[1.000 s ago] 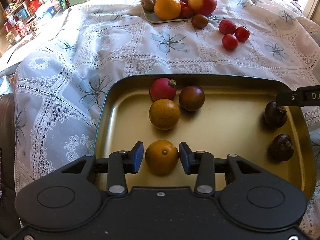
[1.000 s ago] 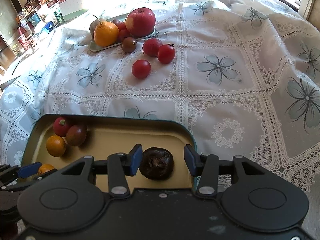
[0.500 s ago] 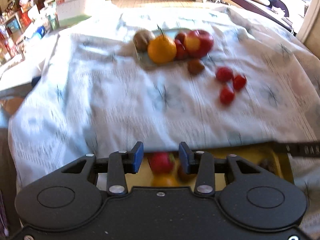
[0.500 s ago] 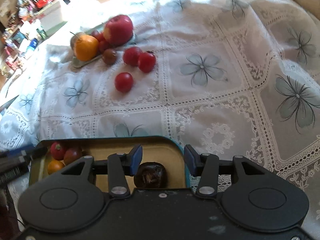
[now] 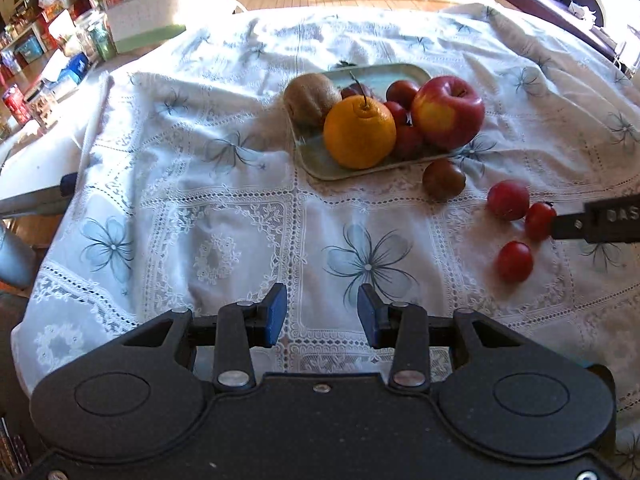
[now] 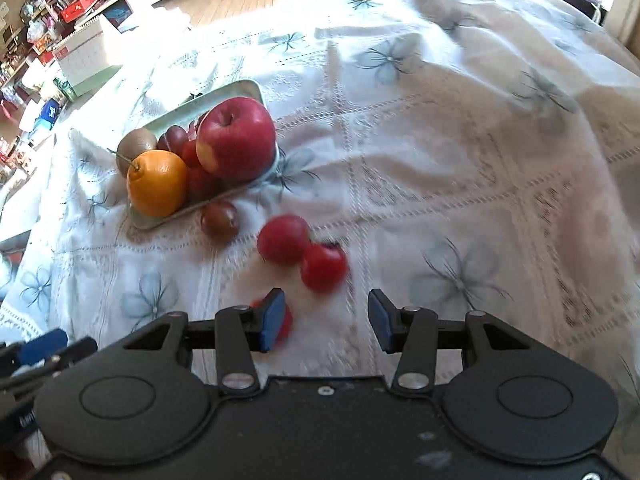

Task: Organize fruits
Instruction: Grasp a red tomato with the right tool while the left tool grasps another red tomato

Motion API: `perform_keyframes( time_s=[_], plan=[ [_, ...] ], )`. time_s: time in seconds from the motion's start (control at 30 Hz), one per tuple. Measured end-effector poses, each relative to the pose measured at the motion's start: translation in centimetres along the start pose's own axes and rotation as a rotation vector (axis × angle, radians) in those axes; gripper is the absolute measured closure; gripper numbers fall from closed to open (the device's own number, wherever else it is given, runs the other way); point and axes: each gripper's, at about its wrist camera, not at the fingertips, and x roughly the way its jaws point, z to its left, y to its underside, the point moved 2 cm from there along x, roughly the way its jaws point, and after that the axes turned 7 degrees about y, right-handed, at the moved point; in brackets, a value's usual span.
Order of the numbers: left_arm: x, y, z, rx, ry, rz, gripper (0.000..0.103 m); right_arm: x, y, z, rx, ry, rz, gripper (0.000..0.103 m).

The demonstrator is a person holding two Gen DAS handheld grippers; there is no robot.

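Observation:
A pale green plate (image 5: 320, 160) (image 6: 236, 88) holds a big orange (image 5: 359, 137) (image 6: 157, 182), a red apple (image 5: 448, 112) (image 6: 236, 144), a kiwi (image 5: 312, 94) (image 6: 136, 145) and small dark red fruits. A brown fruit (image 5: 444, 179) (image 6: 219, 219) and three red tomatoes (image 5: 508, 200) (image 6: 283, 239) lie loose on the cloth beside it. My left gripper (image 5: 322, 314) is open and empty above the cloth. My right gripper (image 6: 326, 320) is open and empty, just short of the tomatoes; one tomato (image 6: 285, 320) sits partly behind its left finger.
A white lace tablecloth (image 5: 200, 220) with blue flowers covers the table. The right gripper's finger (image 5: 600, 220) shows at the right edge of the left wrist view. A white box (image 5: 140, 20) and shelves of clutter stand beyond the table's far left.
Both grippers have moved forward off the gold tray, which has left both views. They left the orange and the dark fruit behind and now hover over the cloth, nearer the plate and tomatoes.

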Motion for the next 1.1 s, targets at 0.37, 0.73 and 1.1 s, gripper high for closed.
perform_keyframes(
  time_s=[0.37, 0.73, 1.1],
  plan=[
    [1.1, -0.2, -0.6, 0.031, 0.012, 0.019, 0.054, 4.6, -1.1, 1.7, -0.004, 0.095, 0.036, 0.056],
    [1.1, -1.2, -4.4, 0.088, 0.109, 0.018, 0.054, 1.8, -1.2, -2.4, 0.061, 0.111, 0.03, 0.07],
    [3.0, -2.5, -10.6, 0.145, 0.202, 0.01, 0.054, -2.6, 3.5, -6.7, 0.017, 0.101, 0.033, 0.07]
  ],
)
